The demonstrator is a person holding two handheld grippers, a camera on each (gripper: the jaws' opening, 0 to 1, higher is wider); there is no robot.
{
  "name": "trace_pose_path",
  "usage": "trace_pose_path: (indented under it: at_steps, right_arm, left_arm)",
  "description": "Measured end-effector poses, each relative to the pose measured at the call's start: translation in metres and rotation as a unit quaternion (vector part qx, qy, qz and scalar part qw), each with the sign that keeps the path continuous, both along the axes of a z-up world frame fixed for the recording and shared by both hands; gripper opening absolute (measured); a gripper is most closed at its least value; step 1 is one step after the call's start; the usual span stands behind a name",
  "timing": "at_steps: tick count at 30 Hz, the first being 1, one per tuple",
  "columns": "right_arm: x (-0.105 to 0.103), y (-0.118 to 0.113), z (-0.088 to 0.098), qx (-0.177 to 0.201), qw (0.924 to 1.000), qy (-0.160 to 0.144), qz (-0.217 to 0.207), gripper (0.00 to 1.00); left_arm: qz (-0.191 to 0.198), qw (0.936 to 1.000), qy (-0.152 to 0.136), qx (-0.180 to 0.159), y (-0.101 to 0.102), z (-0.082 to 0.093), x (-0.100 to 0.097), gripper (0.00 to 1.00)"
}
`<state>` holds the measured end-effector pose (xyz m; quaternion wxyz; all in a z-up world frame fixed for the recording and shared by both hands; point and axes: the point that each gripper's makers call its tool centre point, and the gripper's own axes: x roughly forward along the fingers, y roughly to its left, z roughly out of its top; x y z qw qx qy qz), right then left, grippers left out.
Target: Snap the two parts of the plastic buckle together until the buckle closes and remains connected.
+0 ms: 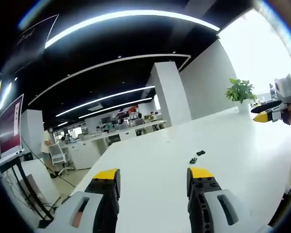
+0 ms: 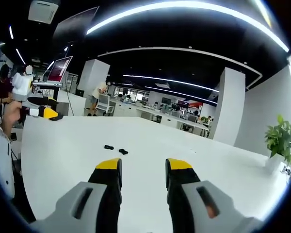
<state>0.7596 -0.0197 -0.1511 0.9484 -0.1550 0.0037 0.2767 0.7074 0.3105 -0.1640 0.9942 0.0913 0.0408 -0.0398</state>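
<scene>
Left gripper (image 1: 153,175): jaws spread, empty, raised above white bench (image 1: 150,145). Right gripper (image 2: 143,167): likewise spread, empty. Two buckle parts (image 1: 197,156) lie apart on bench.

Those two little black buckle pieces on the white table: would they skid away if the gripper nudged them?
Probably. The buckle pieces look small and flat, so likely light, and the white table looks smooth and glossy. They lie low, so tipping or rolling seems unlikely; sliding is the likelier trouble.

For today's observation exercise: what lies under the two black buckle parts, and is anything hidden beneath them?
The two buckle parts lie apart on the bare white table, with nothing else visible beneath. The spots directly under them are covered. Both hand-held grippers, left and right, hang open short of them.
</scene>
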Motion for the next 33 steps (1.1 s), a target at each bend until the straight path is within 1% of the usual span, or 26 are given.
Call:
trace_pose_path:
  at_steps: [4,9,18,24,33]
  right_arm:
    - [0.003,0.001,-0.002,-0.007,1.0,0.003,0.004,0.36]
    - [0.006,0.003,-0.004,-0.016,0.9998,0.008,0.013,0.36]
    - [0.012,0.009,-0.006,-0.03,0.999,0.015,0.028,0.36]
    - [0.015,0.012,-0.008,-0.036,0.9985,0.019,0.037,0.36]
    - [0.019,0.02,-0.006,-0.047,0.9969,0.024,0.059,0.35]
  left_arm:
    - [-0.01,0.9999,0.003,-0.003,0.003,0.0,0.007,0.55]
    - [-0.011,0.9999,0.004,0.0,0.007,0.001,0.013,0.55]
    - [-0.028,0.9996,0.002,-0.001,0.001,0.005,0.019,0.54]
    - [-0.034,0.9994,-0.005,0.0,-0.002,0.011,0.023,0.51]
    - [-0.043,0.9991,-0.008,0.003,-0.005,0.017,0.031,0.51]
